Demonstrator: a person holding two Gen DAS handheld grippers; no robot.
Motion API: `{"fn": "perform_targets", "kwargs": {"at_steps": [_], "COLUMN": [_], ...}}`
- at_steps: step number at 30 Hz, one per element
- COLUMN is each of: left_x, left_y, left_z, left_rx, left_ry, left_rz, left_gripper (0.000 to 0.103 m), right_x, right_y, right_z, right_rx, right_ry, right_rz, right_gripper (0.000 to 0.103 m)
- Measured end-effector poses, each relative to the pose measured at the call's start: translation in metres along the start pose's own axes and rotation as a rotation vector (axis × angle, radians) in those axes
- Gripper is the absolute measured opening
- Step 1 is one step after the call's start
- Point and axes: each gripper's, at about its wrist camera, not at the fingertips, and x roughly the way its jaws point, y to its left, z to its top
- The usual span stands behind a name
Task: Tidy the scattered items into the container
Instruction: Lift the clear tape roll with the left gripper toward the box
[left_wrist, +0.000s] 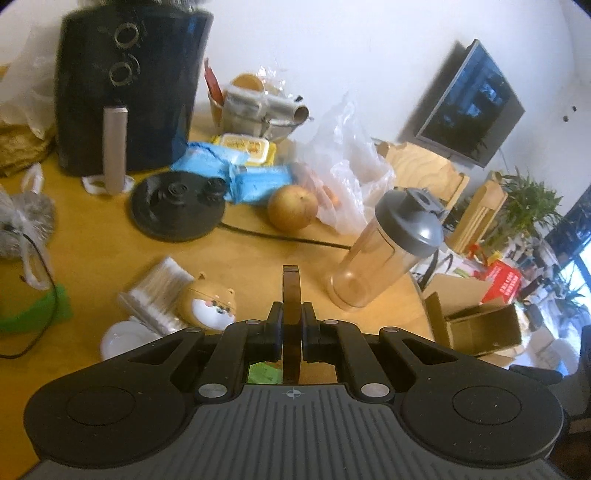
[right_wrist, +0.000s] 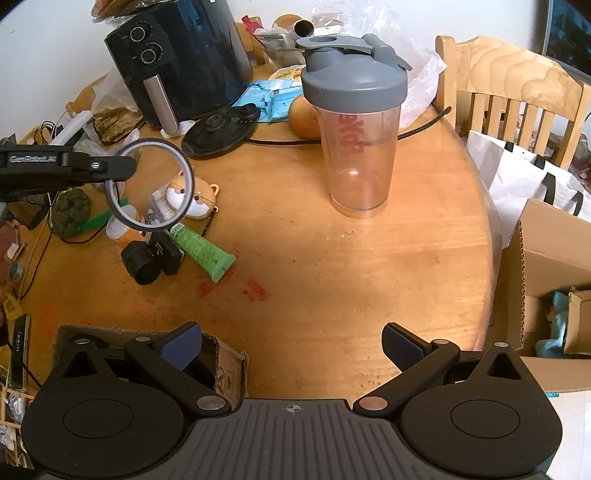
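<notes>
In your left wrist view, your left gripper (left_wrist: 291, 325) is clamped tight on a tape ring (left_wrist: 291, 295), seen edge-on and standing upright between the pads, lifted clear of the wooden table (left_wrist: 258, 254). Count ahead of it: one shaker bottle (left_wrist: 388, 251) to the right, one pear (left_wrist: 292, 208) beyond, one kettle base (left_wrist: 177, 206), one air fryer (left_wrist: 129, 85), two blue packets (left_wrist: 236, 173). Just left of the jaws sit one dog-faced case (left_wrist: 210, 304) and one pack of cotton swabs (left_wrist: 159, 291). One open cardboard box (left_wrist: 476, 325) sits off the table edge, lower right.

In your right wrist view, your right gripper (right_wrist: 291, 347) hangs with its jaws wide apart, holding and touching nothing, over bare table. The left gripper (right_wrist: 110, 170) enters from the left, carrying the ring (right_wrist: 149, 184) above the clutter, well apart from your right claw. Beneath the ring lie one green tube (right_wrist: 203, 251) and one black cylinder (right_wrist: 142, 264). One small cardboard container (right_wrist: 225, 365) sits just under your right claw's left finger; a larger box (right_wrist: 546, 266) stands at the right.
</notes>
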Motion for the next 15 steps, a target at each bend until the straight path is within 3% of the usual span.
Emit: {"fn": "perform_targets", "kwargs": {"at_steps": [7, 15], "left_x": [-0.03, -0.059], "left_y": [-0.001, 0.015], "left_z": [-0.003, -0.01], "left_rx": [0.035, 0.0], "left_ry": [-0.043, -0.063], "left_rz": [0.086, 0.195], "left_gripper": [0.01, 0.01], "right_x": [0.003, 0.014], "right_y": [0.003, 0.015], "right_z": [0.007, 0.019], "right_rx": [-0.026, -0.092], "right_ry": [-0.006, 0.001], "right_rz": [0.017, 0.044], "right_gripper": [0.103, 0.103]}}
